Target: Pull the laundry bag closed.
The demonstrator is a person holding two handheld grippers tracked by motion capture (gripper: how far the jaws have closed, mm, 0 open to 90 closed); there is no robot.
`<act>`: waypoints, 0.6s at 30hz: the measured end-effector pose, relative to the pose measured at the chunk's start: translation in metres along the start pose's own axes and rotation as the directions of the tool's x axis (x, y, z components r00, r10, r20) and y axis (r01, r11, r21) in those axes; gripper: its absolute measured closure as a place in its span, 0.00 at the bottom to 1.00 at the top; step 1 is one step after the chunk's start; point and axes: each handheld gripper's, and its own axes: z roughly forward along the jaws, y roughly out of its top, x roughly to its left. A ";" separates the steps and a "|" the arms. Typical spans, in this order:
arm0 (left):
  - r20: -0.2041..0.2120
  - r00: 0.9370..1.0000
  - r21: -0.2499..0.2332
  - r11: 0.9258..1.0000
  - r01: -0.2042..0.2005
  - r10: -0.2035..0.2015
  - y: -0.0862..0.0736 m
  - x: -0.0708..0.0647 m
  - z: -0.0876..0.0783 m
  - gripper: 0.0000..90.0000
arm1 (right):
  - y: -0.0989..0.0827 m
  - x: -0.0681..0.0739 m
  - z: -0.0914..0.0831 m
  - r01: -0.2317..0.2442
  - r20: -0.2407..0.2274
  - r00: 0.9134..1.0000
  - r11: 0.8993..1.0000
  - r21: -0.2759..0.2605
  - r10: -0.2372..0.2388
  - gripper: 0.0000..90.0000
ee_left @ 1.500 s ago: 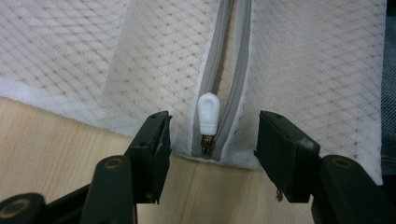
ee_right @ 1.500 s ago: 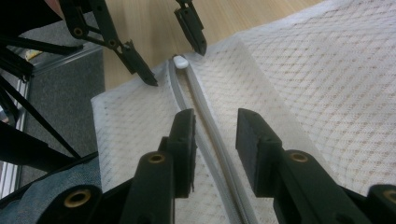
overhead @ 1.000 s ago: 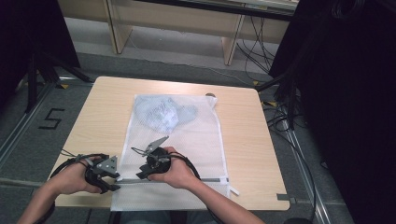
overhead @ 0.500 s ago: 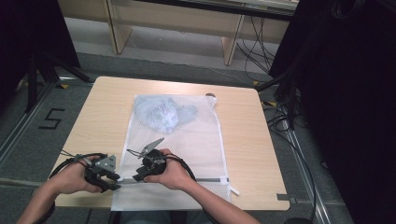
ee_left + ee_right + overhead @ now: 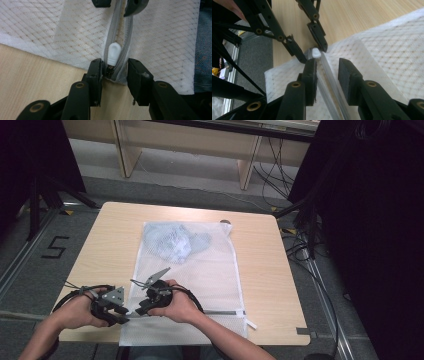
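Zip-closing step, I judge. Left claw (image 5: 115, 75) narrow, straddling pull (image 5: 114, 53), not gripping. Right claw (image 5: 326, 72) part-open astride zip (image 5: 329, 82), facing it. Next: pinch pull, draw along bag (image 5: 210, 270).

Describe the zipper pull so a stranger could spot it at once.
Start from the wooden table and the white mesh laundry bag on it. Follow its grey zipper to the near-left corner: the small rounded white pull sits between the left gripper jaws.

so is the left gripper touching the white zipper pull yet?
Apart. The left gripper view shows the left gripper open, jaws straddling the zipper end, with mesh showing between each jaw and the white zipper pull.
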 end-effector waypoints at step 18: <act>0.006 1.000 0.005 1.000 0.025 -0.025 0.001 0.003 -0.001 0.76 | 0.007 0.001 0.008 0.000 -0.008 1.000 1.000 0.002 0.000 0.78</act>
